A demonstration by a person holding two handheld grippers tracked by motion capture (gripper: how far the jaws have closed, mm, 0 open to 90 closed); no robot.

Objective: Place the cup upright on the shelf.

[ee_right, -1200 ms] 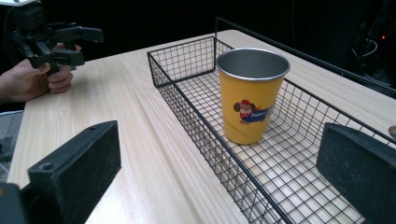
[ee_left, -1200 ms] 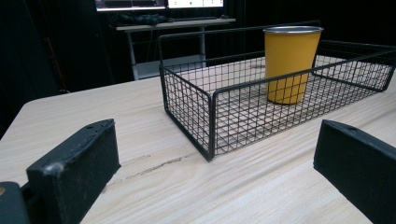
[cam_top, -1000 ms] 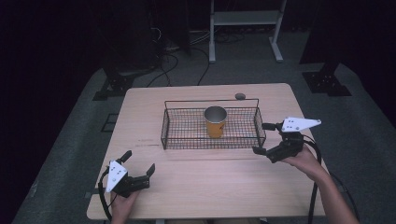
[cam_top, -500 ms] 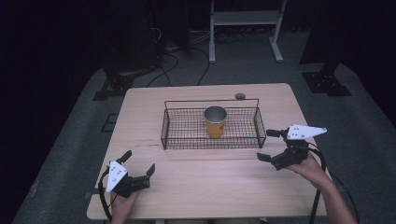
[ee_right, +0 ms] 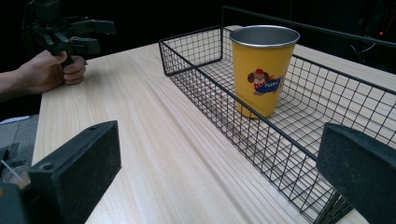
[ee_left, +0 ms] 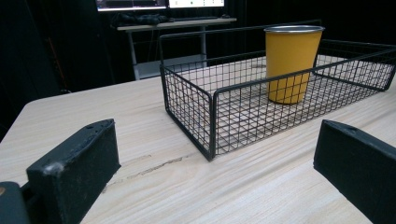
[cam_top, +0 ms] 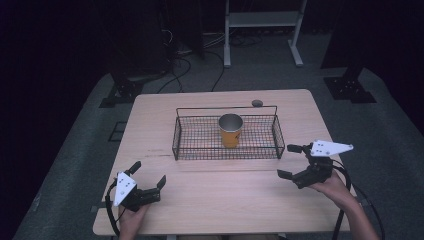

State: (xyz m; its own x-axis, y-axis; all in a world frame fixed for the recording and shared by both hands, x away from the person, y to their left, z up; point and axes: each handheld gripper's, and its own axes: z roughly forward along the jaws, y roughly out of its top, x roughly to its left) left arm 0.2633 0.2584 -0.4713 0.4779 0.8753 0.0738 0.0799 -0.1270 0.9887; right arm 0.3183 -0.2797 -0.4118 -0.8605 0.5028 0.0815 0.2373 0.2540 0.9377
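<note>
A yellow metal cup (cam_top: 230, 130) (ee_left: 289, 63) (ee_right: 263, 69) with a cartoon dog print stands upright inside a black wire basket (cam_top: 180, 141) (ee_left: 196, 105) (ee_right: 280, 154) at the table's middle. My left gripper (cam_top: 148, 179) rests open near the front left corner, jaws wide, nothing between them. My right gripper (cam_top: 291, 161) is open off the basket's right front corner, empty, held in a hand. The left gripper (ee_right: 70, 35) and its hand appear far off in the right gripper view.
The light wooden table (cam_top: 225, 200) has free surface in front of the basket. A small dark round object (cam_top: 257, 103) lies at the table's far edge. A white-legged stand (cam_top: 260, 30) and dark equipment bases stand on the grey floor beyond.
My right gripper has drawn back from the basket's right end toward the front right of the table. The left gripper has stayed put.
</note>
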